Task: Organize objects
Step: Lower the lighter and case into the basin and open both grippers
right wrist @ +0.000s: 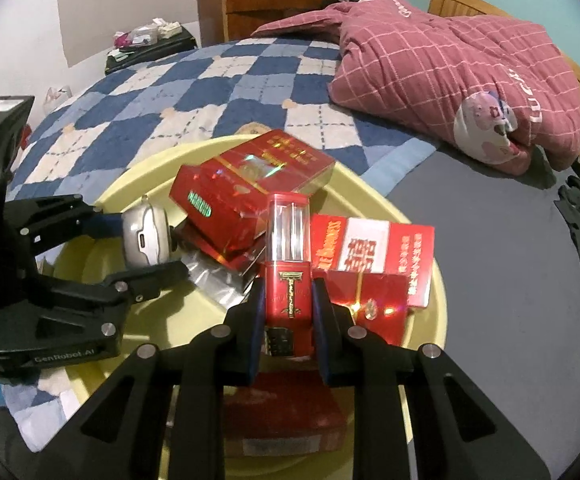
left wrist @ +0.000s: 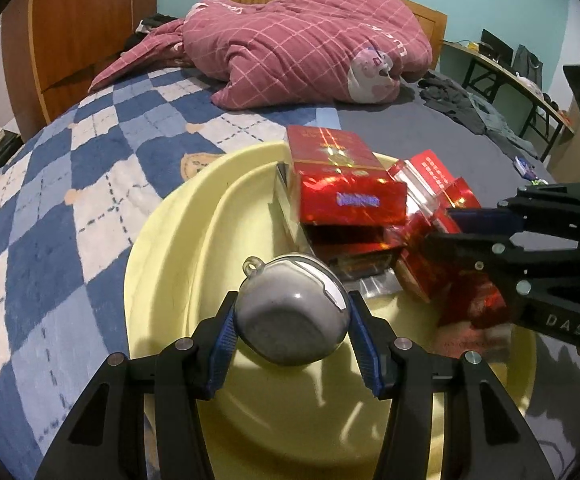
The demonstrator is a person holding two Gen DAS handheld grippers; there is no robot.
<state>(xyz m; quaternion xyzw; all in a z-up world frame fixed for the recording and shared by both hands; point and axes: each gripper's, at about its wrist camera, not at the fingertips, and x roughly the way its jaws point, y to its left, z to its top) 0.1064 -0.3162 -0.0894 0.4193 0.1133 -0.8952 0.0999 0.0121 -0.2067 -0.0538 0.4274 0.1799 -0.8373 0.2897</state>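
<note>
The left wrist view shows the left gripper (left wrist: pixel 292 320) pinching a rounded grey case (left wrist: pixel 292 312) with a small loop on top, above a pale yellow plastic basin (left wrist: pixel 158 280) on the bed (left wrist: pixel 70 200). Only the right wrist view reveals the case's charging port and the right gripper (right wrist: pixel 288 304) clamped on a narrow red box with a clear plastic top (right wrist: pixel 288 264). Glossy red cartons (right wrist: pixel 246 188) are piled in the basin; at least four can be counted. A pink checked quilt (right wrist: pixel 450 68) lies crumpled behind.
</note>
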